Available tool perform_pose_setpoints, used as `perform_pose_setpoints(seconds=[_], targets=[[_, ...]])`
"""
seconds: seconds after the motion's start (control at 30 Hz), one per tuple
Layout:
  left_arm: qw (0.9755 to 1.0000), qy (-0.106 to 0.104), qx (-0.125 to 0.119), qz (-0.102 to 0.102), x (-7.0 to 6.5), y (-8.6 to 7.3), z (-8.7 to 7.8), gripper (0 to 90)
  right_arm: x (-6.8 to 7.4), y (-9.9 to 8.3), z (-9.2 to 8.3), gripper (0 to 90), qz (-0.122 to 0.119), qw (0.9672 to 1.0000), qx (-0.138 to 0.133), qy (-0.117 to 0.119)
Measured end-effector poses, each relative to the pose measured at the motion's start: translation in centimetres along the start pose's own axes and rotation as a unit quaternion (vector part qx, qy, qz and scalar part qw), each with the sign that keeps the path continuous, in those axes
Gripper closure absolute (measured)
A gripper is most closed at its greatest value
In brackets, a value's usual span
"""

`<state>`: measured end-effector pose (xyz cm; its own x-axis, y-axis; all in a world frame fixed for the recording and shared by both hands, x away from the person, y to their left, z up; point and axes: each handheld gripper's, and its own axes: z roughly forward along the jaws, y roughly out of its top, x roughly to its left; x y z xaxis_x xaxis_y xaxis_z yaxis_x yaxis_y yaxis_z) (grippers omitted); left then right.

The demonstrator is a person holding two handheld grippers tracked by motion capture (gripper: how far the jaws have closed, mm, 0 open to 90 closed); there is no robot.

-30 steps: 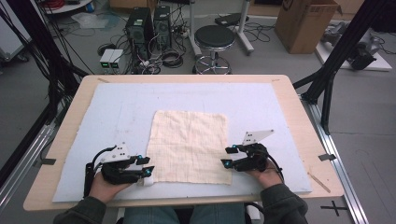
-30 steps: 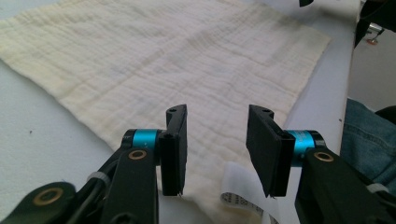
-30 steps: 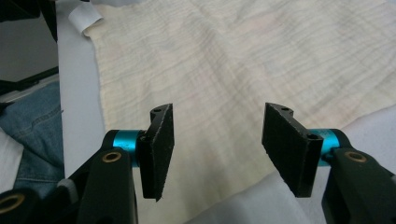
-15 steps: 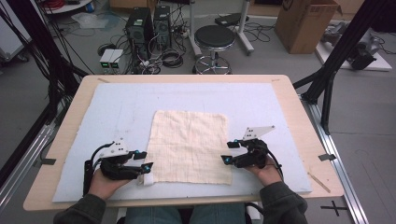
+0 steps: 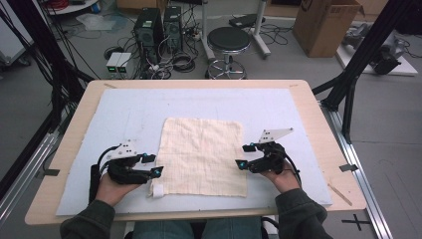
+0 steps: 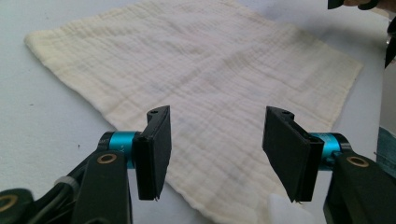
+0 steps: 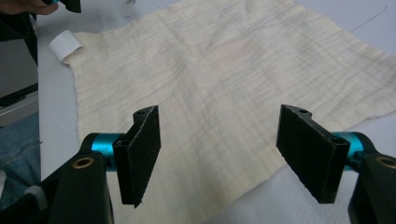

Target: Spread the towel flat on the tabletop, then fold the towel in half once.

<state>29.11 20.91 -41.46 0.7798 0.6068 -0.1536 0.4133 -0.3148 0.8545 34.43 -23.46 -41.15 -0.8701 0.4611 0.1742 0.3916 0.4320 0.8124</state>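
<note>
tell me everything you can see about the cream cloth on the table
The cream cloth is a roughly square piece of thin, crinkly woven fabric, like gauze or muslin. It lies spread flat in one layer on the pale blue mat, with faint creases. A small white tag sticks out at its near left corner. Nothing grips it: the left gripper and right gripper sit open at its side edges.

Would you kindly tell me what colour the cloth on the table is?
Pale cream, with a faint woven grid; the cloth shows best in the left gripper view.

Lab/workshop: PC towers (image 5: 158, 27), tangled floor cables (image 5: 181, 62), stool (image 5: 228, 42), cardboard box (image 5: 324, 22), black rig frame (image 5: 366, 47).
</note>
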Motion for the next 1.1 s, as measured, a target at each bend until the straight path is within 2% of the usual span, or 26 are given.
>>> perform_pose_setpoints(seconds=[0.17,0.27,0.53,0.63,0.87,0.97,1.1], targets=[[1.0000,0.002,0.008,0.002,0.2,0.8,0.0,42.2,-0.3,0.1,0.3,30.1,0.002,1.0000,0.006,-0.001],[1.0000,0.003,0.003,-0.001,0.6,1.6,0.0,41.8,-0.5,0.4,0.2,29.9,0.000,1.0000,0.009,-0.004],[0.9999,0.012,0.006,0.005,1.6,3.6,0.4,41.9,-1.3,2.1,-0.5,30.0,-0.002,0.9998,0.002,-0.018],[1.0000,0.008,0.002,0.000,1.9,4.3,0.5,43.1,-1.8,2.9,-0.7,30.1,-0.003,0.9997,0.005,-0.024],[0.9999,0.016,-0.001,-0.001,3.2,5.3,0.7,43.4,-3.0,4.5,-0.7,30.3,-0.008,0.9993,0.005,-0.036],[0.9997,0.022,-0.009,-0.011,3.9,5.9,0.8,43.5,-3.8,5.1,-0.4,30.3,-0.005,0.9991,0.010,-0.040],[0.9992,0.030,-0.008,-0.024,5.1,6.8,1.3,44.7,-4.8,5.9,0.2,31.2,-0.002,0.9987,0.023,-0.045]])
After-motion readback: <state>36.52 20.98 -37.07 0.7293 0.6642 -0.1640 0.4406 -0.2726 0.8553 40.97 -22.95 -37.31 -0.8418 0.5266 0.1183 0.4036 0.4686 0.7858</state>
